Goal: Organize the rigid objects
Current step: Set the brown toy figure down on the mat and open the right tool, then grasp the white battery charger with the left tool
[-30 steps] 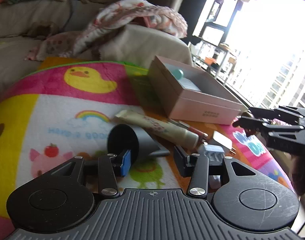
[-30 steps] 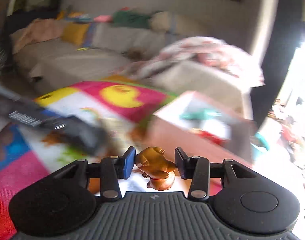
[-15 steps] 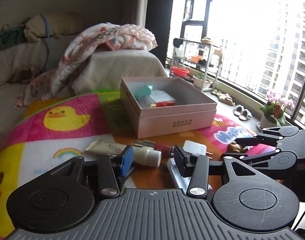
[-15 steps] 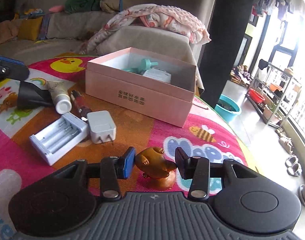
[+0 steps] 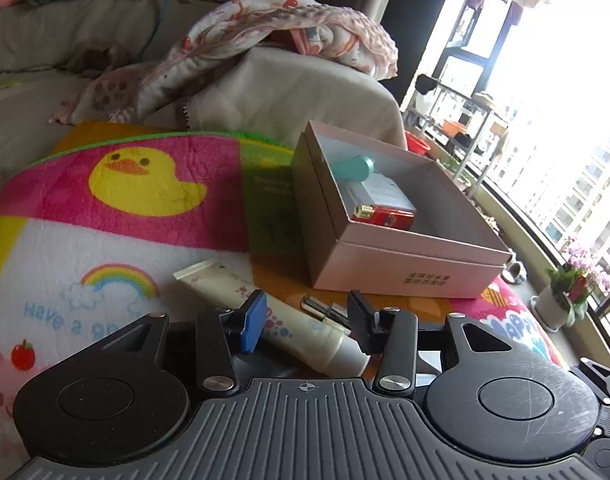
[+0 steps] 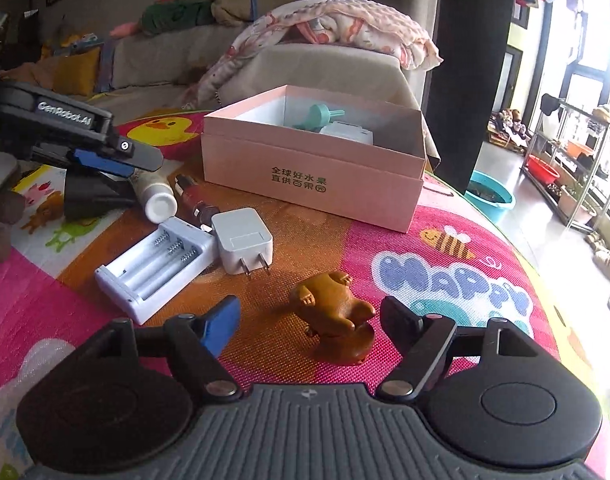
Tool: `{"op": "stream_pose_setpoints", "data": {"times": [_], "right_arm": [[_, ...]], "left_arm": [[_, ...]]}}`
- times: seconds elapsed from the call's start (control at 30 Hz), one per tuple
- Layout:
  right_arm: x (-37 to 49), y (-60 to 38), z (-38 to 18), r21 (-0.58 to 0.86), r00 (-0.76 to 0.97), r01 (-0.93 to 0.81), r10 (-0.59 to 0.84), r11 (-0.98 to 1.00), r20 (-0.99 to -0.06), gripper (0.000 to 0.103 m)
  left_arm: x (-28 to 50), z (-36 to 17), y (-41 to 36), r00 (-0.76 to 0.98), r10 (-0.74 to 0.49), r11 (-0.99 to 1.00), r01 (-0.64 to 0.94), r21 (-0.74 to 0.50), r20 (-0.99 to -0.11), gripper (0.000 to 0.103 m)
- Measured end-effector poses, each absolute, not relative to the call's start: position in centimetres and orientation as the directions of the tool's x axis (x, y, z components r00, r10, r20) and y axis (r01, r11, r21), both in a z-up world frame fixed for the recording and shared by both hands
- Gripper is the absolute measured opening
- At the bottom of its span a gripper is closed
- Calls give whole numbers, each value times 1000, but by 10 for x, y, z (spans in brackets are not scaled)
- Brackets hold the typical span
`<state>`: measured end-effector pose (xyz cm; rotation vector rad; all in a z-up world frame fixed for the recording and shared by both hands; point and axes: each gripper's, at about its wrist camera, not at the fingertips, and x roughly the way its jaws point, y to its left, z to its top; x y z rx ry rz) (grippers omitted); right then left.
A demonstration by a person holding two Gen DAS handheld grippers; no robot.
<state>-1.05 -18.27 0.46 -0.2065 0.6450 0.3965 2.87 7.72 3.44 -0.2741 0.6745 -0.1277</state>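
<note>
A brown animal figurine [image 6: 337,318] stands on the play mat between the spread fingers of my right gripper [image 6: 311,320], which is open and does not touch it. A pink box [image 6: 305,172] behind it holds a teal item [image 6: 319,116] and a white item; the left wrist view shows the box [image 5: 401,268] with a red item [image 5: 385,216] too. My left gripper [image 5: 305,320] is open just above a cream tube [image 5: 273,320]. It shows in the right wrist view [image 6: 117,160] at the left.
A white battery charger [image 6: 153,264], a white plug adapter [image 6: 243,244], a dark pen-like item [image 6: 193,200] and a black cone-shaped object [image 6: 89,196] lie on the colourful mat [image 6: 465,280]. A sofa with a blanket [image 6: 337,28] stands behind. The mat's edge drops off at right.
My right gripper has opened and let go of the brown figurine, which now stands on the mat. My left gripper has moved closer over the cream tube.
</note>
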Motion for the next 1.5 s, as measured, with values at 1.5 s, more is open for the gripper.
{"op": "stream_pose_setpoints", "data": {"times": [1.5], "right_arm": [[-1,-205,5,43,751,-284,250,958,-610,81]], "left_arm": [[-29,17,-26,629,-375,899,426,-102,-681,68]]}}
